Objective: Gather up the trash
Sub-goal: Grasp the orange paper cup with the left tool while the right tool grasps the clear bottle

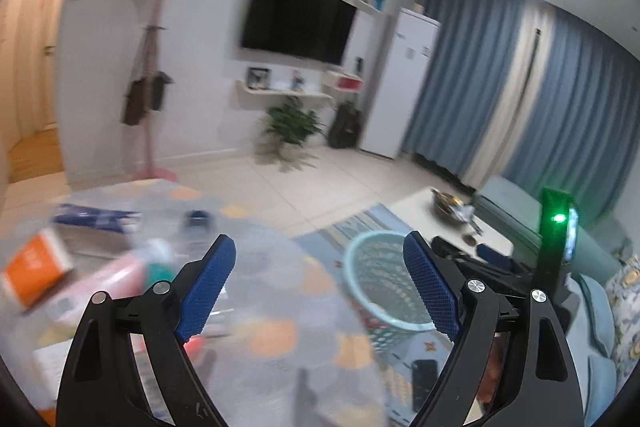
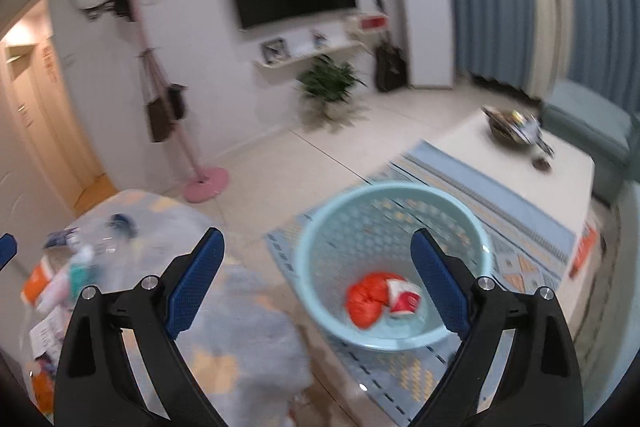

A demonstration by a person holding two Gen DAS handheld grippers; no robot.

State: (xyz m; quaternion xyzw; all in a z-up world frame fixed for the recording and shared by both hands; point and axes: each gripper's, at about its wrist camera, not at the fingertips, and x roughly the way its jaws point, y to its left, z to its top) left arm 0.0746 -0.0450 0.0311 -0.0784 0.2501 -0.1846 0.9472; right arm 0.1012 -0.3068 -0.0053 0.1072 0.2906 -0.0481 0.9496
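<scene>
A light blue perforated basket (image 2: 320,247) stands on the rug beside a table with a patterned cloth. Inside it lie crumpled red trash (image 2: 366,301) and a red-and-white wrapper (image 2: 404,297). My right gripper (image 2: 316,291) is open and empty, above the table edge and the basket. My left gripper (image 1: 320,287) is open and empty over the table, with the basket (image 1: 364,279) beyond it to the right. Blurred items lie on the table: an orange box (image 1: 34,269), a pink tube (image 1: 108,281) and a blue packet (image 1: 94,217).
The clothed table (image 2: 240,339) fills the lower left. A white coffee table (image 2: 520,179) with a bowl stands right of the rug. A pink coat stand (image 2: 204,183), a plant (image 2: 330,83), a TV wall and blue curtains lie beyond. A phone (image 1: 424,379) lies on the rug.
</scene>
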